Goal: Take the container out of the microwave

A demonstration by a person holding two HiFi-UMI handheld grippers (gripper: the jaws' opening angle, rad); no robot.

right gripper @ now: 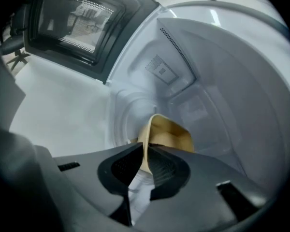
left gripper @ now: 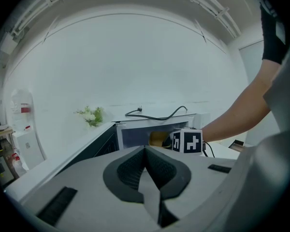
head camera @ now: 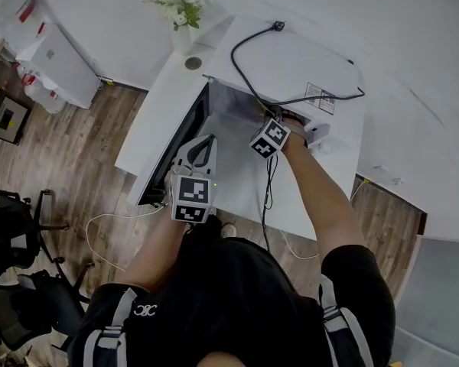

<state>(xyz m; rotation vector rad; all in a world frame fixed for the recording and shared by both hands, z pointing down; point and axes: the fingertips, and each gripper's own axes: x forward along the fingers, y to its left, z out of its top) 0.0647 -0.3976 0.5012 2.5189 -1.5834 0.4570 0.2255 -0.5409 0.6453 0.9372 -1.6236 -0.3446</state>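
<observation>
**Inspector:** State of the right tongs (right gripper: 146, 152)?

**Assistant:** Pinching the near wall of the tan container (right gripper: 170, 132), one pad inside the rim and one outside. No handle shows, so a rim grip is the sensible hold on an open vessel.

**Inspector:** Position of the container?

**Assistant:** Inside the microwave (head camera: 291, 61), resting on the cavity floor, not yet drawn out.

**Inspector:** Left tongs (left gripper: 146, 150)?

**Assistant:** Pressed together, nothing between them. They hover outside the cavity, just beside the open door (head camera: 173, 145). In my judgement they are held back to leave the opening free for the other arm. Whether they touch the door I cannot confirm.

**Inspector:** Surroundings?

**Assistant:** The microwave stands on a white tabletop (head camera: 157, 113), with a vase of flowers (head camera: 182, 12) at its far corner. My recommendation is a level withdrawal, since a thin pinched wall may flex or tip.
</observation>
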